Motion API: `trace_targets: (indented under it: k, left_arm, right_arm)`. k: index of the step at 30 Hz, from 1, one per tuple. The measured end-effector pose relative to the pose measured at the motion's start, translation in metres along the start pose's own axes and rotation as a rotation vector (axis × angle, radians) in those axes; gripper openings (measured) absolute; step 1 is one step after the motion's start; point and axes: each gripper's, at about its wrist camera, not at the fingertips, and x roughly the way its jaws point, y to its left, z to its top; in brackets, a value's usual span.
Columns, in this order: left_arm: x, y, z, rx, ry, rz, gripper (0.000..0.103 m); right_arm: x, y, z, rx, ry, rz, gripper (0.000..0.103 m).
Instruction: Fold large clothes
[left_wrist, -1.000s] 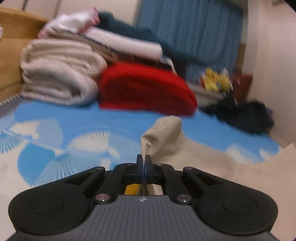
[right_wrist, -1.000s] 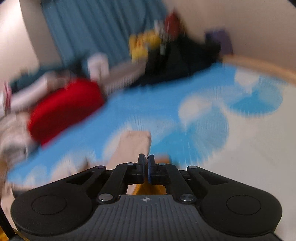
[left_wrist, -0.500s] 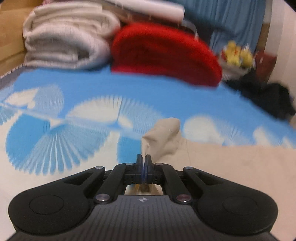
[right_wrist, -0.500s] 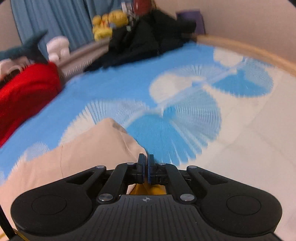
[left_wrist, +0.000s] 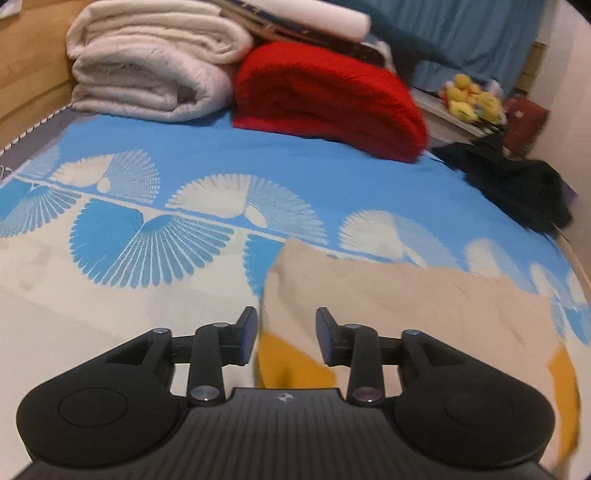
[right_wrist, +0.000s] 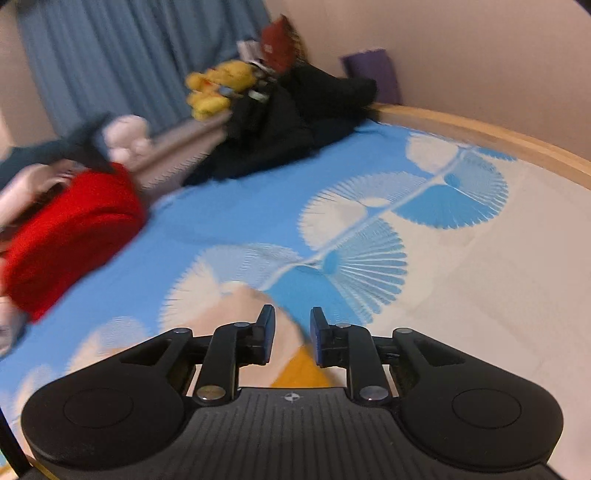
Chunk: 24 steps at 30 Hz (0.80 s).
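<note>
A beige garment (left_wrist: 388, 295) lies spread flat on the blue and cream patterned bedsheet (left_wrist: 184, 229), with a mustard-yellow layer (left_wrist: 291, 365) showing under its near edge. My left gripper (left_wrist: 285, 330) is open, its jaws apart just above the garment's left corner. In the right wrist view the garment's right corner (right_wrist: 236, 306) lies on the sheet, with the yellow layer (right_wrist: 301, 369) below it. My right gripper (right_wrist: 292, 328) is open over that corner. Neither gripper holds anything.
Folded white quilts (left_wrist: 155, 62) and a red blanket (left_wrist: 328, 96) are stacked at the far end of the bed. A black garment pile (left_wrist: 517, 184) lies at the far right, also in the right wrist view (right_wrist: 288, 118). Yellow plush toys (right_wrist: 218, 85) sit by the blue curtain. The wooden bed rail (right_wrist: 480, 136) runs along the right.
Both grippers were shut on the garment's corners and carried them forward and down. Now both have opened and the beige garment lies flat on the sheet.
</note>
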Motion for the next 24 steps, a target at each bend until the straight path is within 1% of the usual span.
trace_targets:
  k: [1, 2, 3, 4, 6, 8, 9, 11, 13, 15, 20, 24]
  left_arm:
    - [-0.012, -0.003, -0.011, 0.003, 0.004, -0.020, 0.046]
    - [-0.022, -0.006, -0.022, 0.008, 0.011, -0.043, 0.046]
    - [-0.025, -0.011, -0.036, 0.025, 0.026, -0.064, 0.046]
    - [-0.025, -0.017, -0.048, 0.046, 0.039, -0.069, 0.046]
    - [-0.014, -0.024, -0.078, 0.088, 0.083, -0.043, 0.046]
    - [0.003, -0.034, -0.098, 0.160, 0.186, 0.007, 0.046]
    - [0.008, -0.039, -0.103, 0.190, 0.212, 0.032, 0.046]
    - [0.010, -0.045, -0.109, 0.228, 0.219, 0.050, 0.046]
    - [0.011, -0.051, -0.111, 0.257, 0.218, 0.057, 0.046]
    - [0.011, -0.054, -0.112, 0.267, 0.217, 0.062, 0.046]
    - [0.020, -0.043, -0.109, 0.240, 0.232, 0.070, 0.046]
    - [0.025, -0.039, -0.109, 0.230, 0.247, 0.076, 0.047]
  right_arm:
    - [-0.014, 0.001, -0.006, -0.027, 0.008, 0.019, 0.033]
    - [-0.021, 0.001, -0.012, -0.056, 0.023, 0.025, 0.039]
    - [-0.028, 0.000, -0.023, -0.088, 0.044, 0.023, 0.046]
    - [-0.030, -0.002, -0.034, -0.115, 0.069, 0.017, 0.046]
    - [-0.025, -0.011, -0.061, -0.138, 0.130, -0.008, 0.046]
    - [-0.011, -0.021, -0.084, -0.170, 0.227, -0.068, 0.046]
    - [-0.004, -0.026, -0.090, -0.180, 0.275, -0.109, 0.046]
    - [0.003, -0.036, -0.095, -0.153, 0.304, -0.127, 0.045]
    - [0.012, -0.044, -0.102, -0.134, 0.372, -0.151, 0.045]
    - [0.018, -0.046, -0.108, -0.136, 0.416, -0.160, 0.045]
    - [0.024, -0.043, -0.116, -0.202, 0.455, -0.195, 0.047]
    - [0.022, -0.045, -0.120, -0.214, 0.476, -0.217, 0.048]
